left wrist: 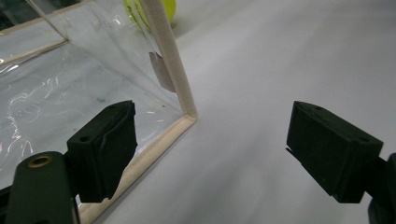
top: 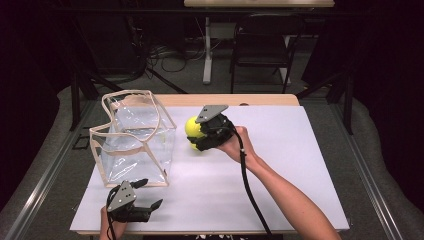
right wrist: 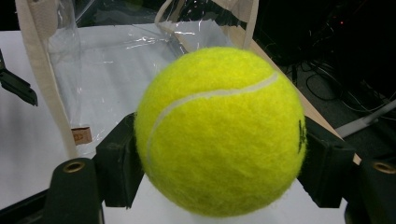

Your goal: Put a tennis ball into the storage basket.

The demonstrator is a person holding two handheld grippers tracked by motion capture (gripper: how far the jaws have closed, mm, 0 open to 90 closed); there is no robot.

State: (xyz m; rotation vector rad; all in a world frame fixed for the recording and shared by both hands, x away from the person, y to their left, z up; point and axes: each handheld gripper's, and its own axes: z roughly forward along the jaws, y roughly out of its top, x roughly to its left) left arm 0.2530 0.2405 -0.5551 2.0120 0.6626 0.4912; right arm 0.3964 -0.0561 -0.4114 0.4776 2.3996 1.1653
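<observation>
Right tongs pinch the tennis ball mid-tabletop, beside the clear bag near the left edge; left tongs sit spread at the near-left corner.

Left gripper view: the bag looks empty.

Right gripper view: pads grip the ball's sides; it may catch the slumped rim and roll away.

My right gripper clamps the ball; beyond it I see the clear bag on the tabletop.
</observation>
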